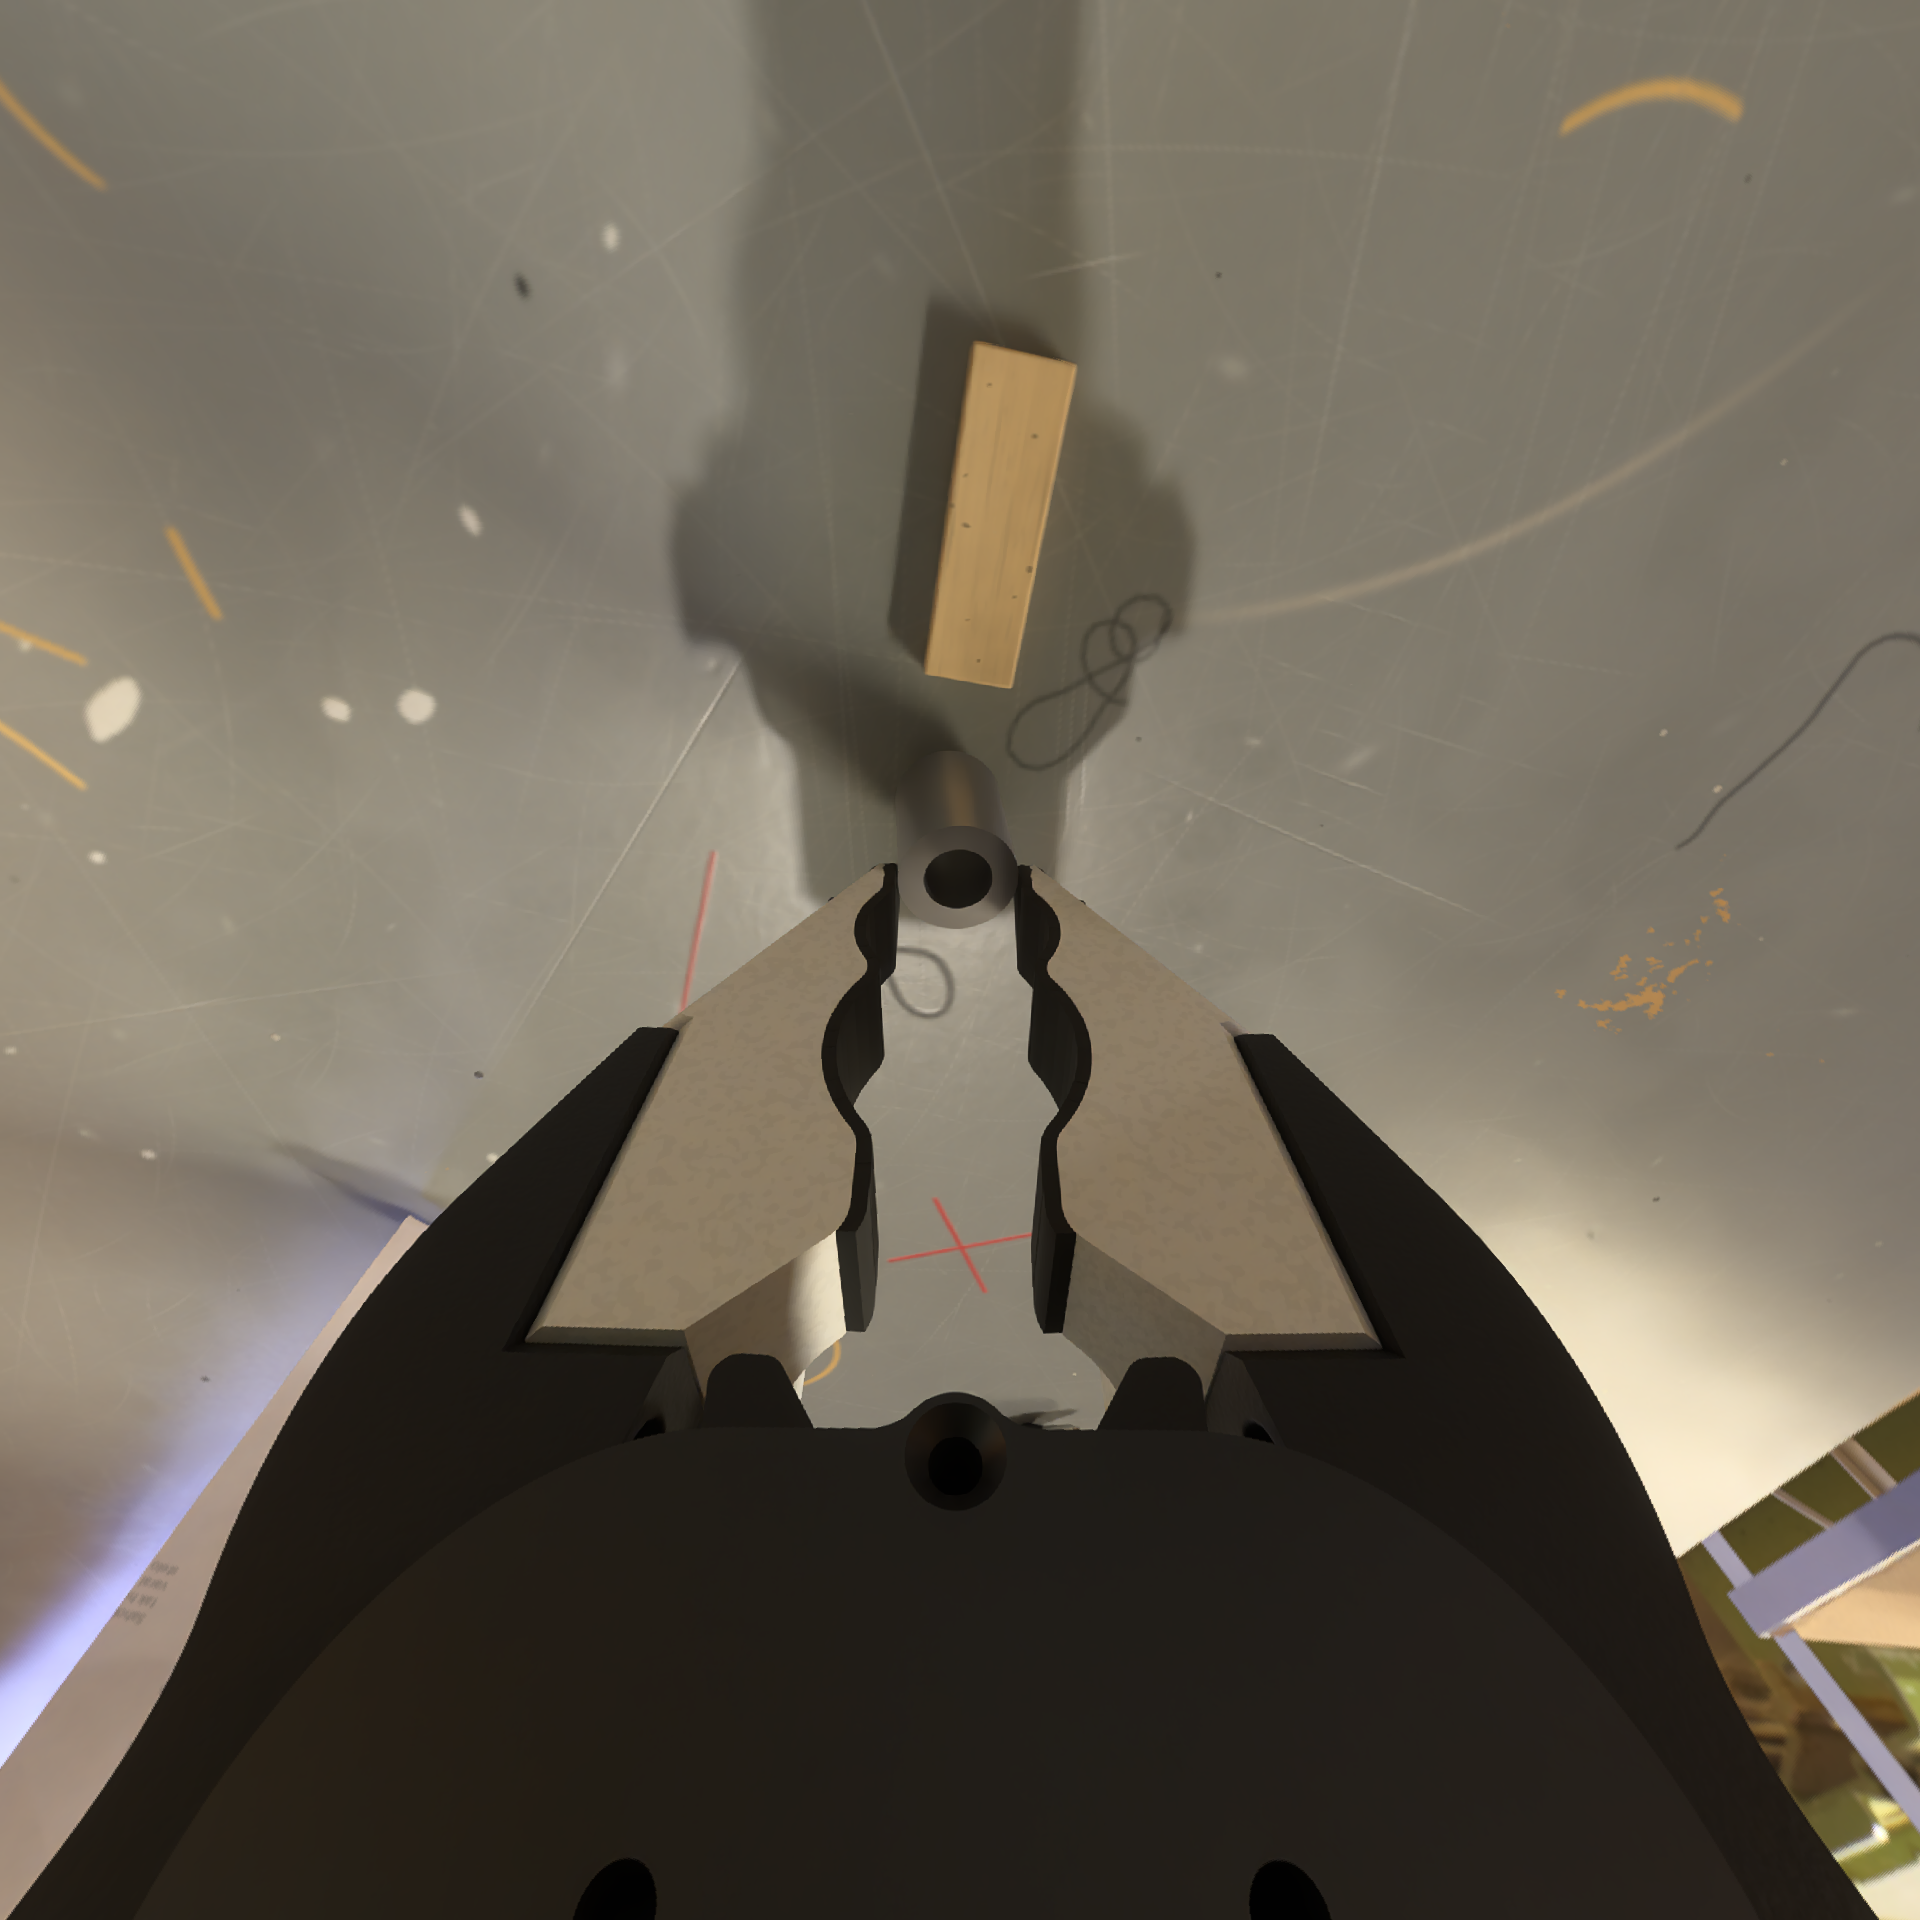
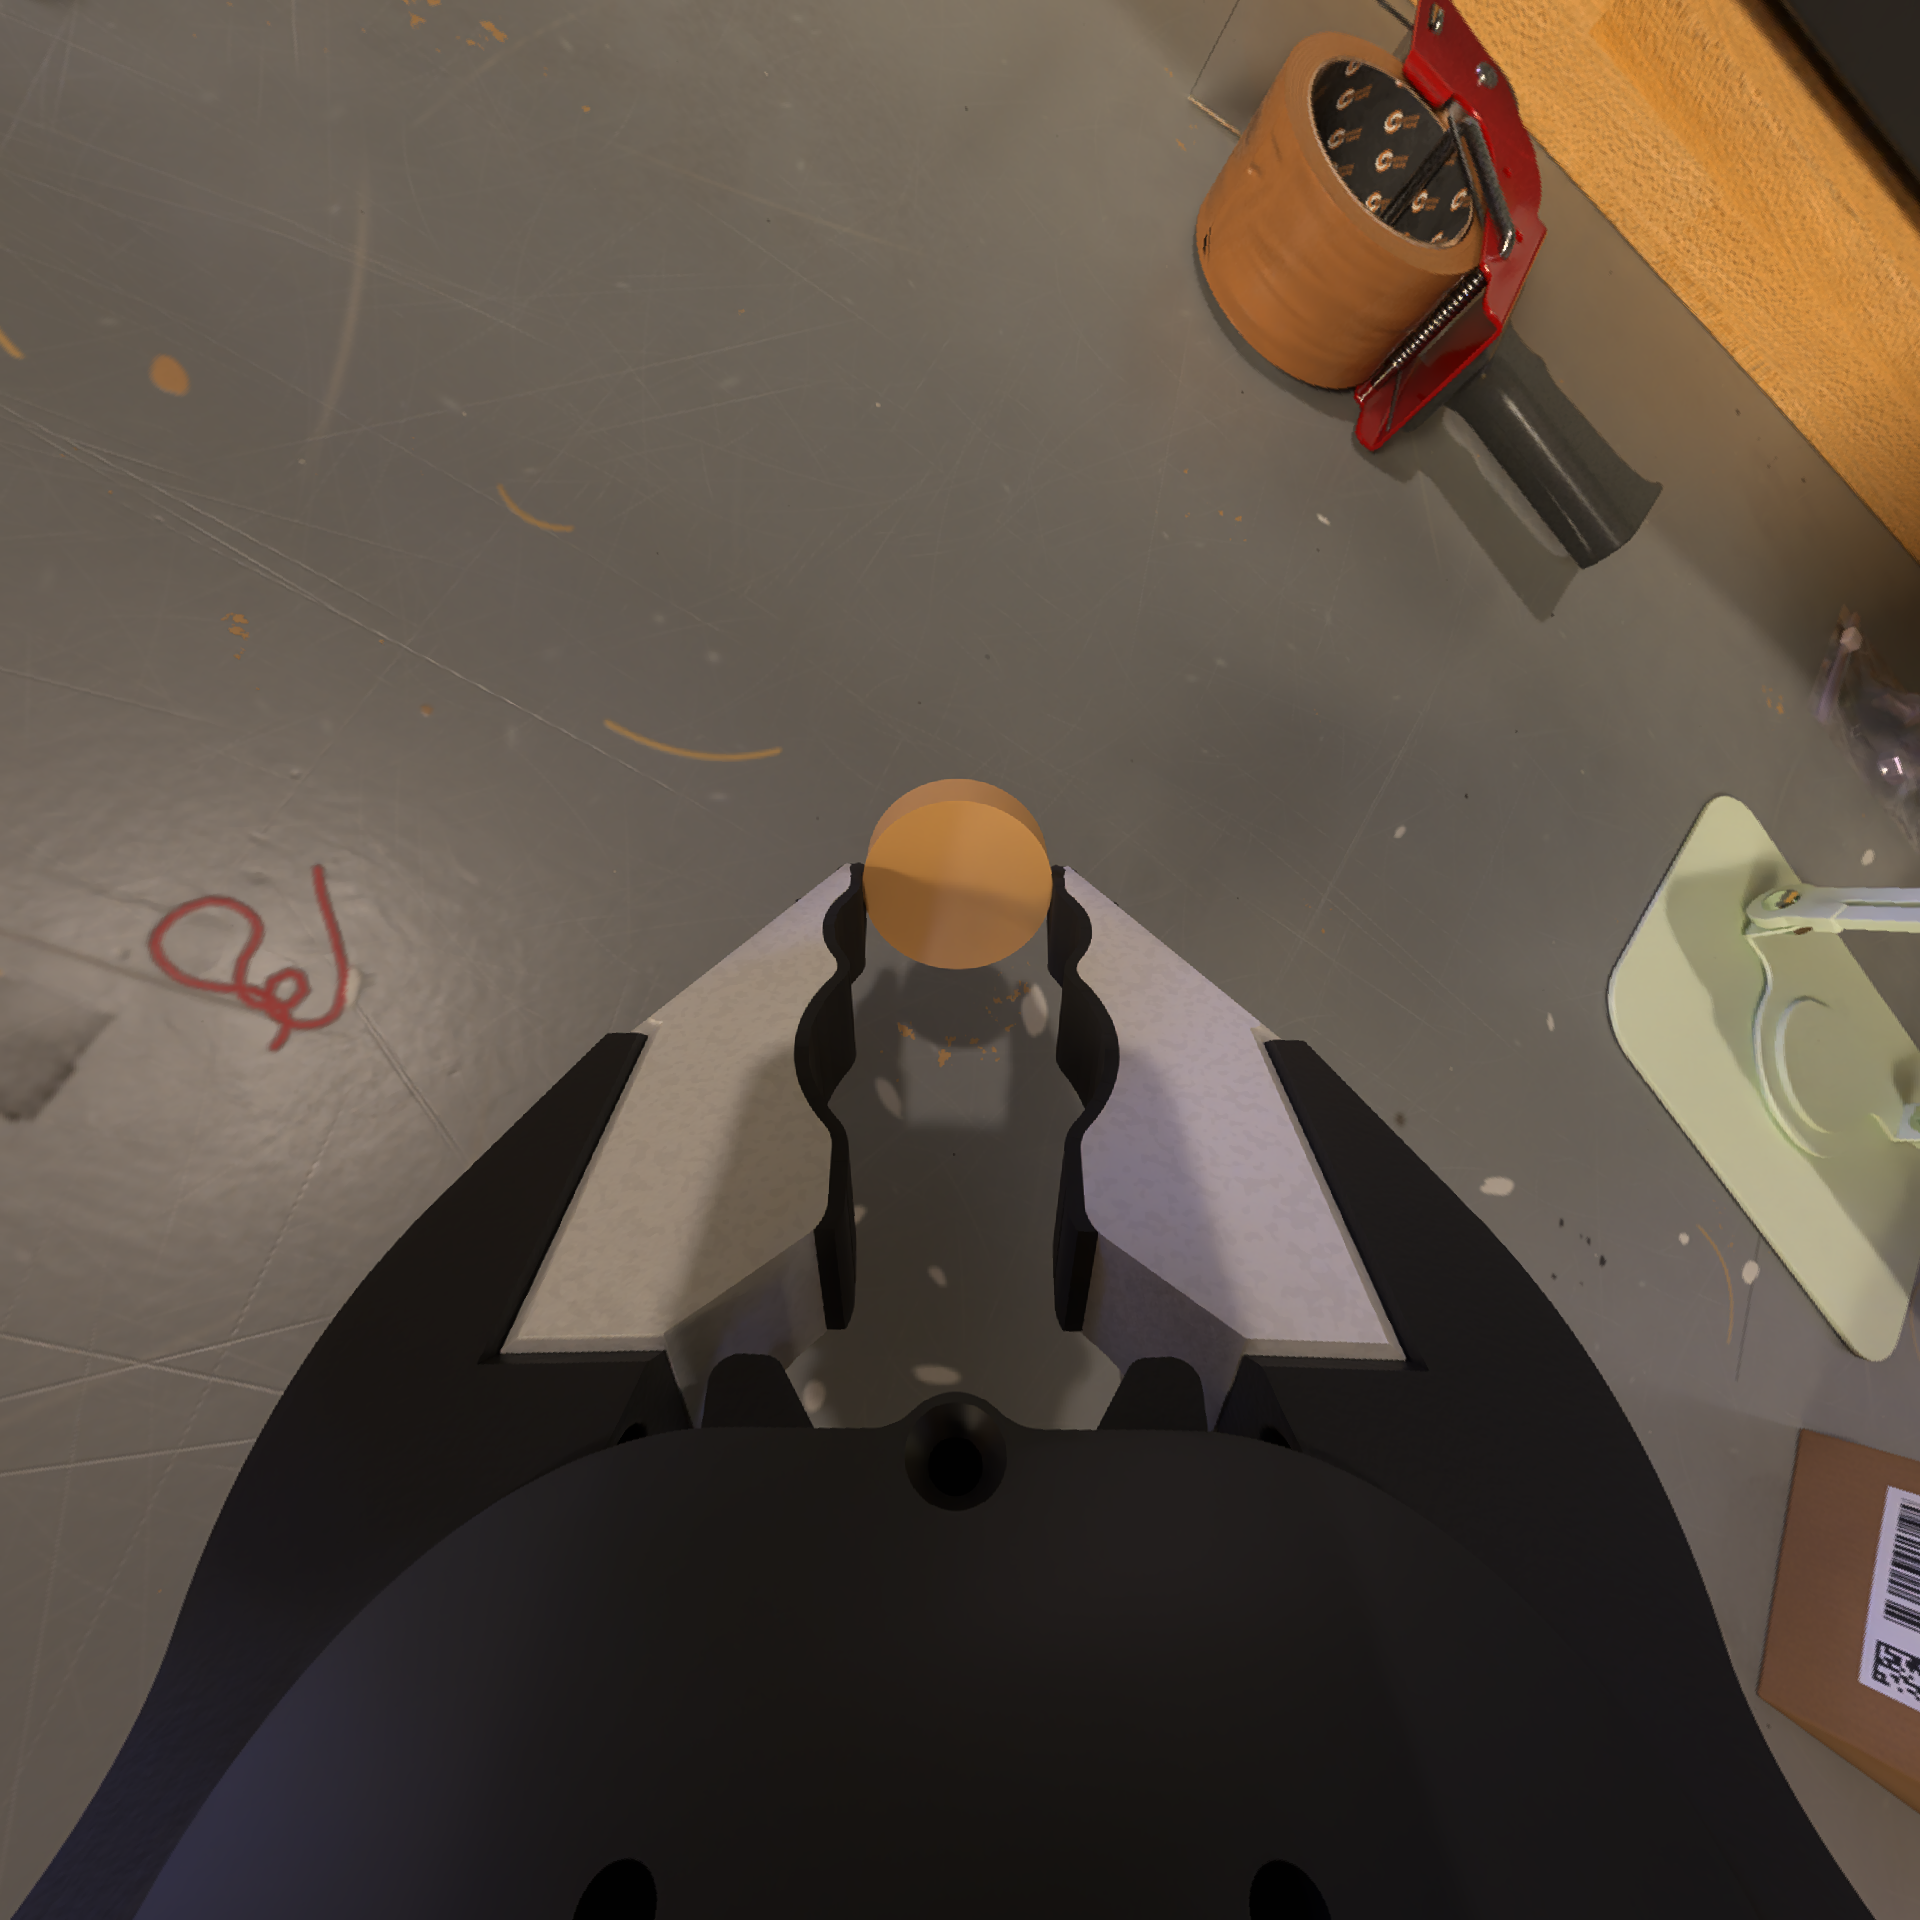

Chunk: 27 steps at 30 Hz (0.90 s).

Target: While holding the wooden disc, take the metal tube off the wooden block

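In the left wrist view my left gripper point(image 1: 956, 883) is shut on a grey metal tube point(image 1: 956, 847), held at the fingertips with its open end facing the camera, above the grey table. The pale wooden block point(image 1: 997, 514) lies on the table beyond the tube, apart from it. In the right wrist view my right gripper point(image 2: 956, 894) is shut on an orange-brown wooden disc point(image 2: 956, 873), pinched by its edges at the fingertips and held above the table.
A brown tape roll in a red dispenser point(image 2: 1382, 218) lies at the far right, beside a wooden board point(image 2: 1704, 187). A pale green plate with a clip point(image 2: 1766, 1060) and a cardboard box point(image 2: 1849, 1600) lie right. White paper point(image 1: 156, 1558) lies lower left.
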{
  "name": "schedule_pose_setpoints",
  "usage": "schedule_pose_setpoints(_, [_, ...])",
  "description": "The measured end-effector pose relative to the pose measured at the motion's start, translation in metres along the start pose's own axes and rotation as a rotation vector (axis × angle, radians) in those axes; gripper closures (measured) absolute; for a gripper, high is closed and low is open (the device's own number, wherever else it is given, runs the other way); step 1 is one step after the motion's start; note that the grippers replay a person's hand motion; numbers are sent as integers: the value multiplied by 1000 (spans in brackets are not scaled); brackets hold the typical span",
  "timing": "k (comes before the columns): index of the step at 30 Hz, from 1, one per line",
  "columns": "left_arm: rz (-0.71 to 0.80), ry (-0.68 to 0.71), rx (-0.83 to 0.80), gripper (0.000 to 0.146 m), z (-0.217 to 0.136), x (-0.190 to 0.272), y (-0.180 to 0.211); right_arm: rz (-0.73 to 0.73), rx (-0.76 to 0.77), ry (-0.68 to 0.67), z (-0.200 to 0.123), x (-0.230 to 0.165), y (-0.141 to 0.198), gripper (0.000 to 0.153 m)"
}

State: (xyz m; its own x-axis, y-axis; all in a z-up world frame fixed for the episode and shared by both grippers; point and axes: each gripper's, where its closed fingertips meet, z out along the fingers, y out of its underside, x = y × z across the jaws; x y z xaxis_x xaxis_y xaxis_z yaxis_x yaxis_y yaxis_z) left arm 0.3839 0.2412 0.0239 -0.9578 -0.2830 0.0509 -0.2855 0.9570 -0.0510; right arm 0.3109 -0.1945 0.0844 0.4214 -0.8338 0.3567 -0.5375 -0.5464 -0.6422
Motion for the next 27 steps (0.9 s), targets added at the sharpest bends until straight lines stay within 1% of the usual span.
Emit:
schedule_pose_setpoints(2, [-14,-11,23,124,-2,-3,-2,-2,3,-1,0,0,-1,118])
schedule_pose_setpoints(5, [-21,15,81,124,-6,-1,-10,-1,6,1,-1,-1,-2,118])
schedule_pose_setpoints(10, [20,66,185,124,-8,8,-33,-2,7,6,-3,0,-2,118])
schedule_pose_setpoints(15, [70,60,205,124,-1,4,-46,-4,10,9,-4,-1,-3,118])
schedule_pose_setpoints(20, [65,140,214,124,2,5,-56,-1,10,12,-4,0,-3,118])
schedule_pose_setpoints(23, [71,135,210,124,4,0,-59,-1,11,14,-4,0,-3,118])
schedule_pose_setpoints(27, [79,105,256,124,1,-9,-66,5,12,20,-5,1,-1,118])
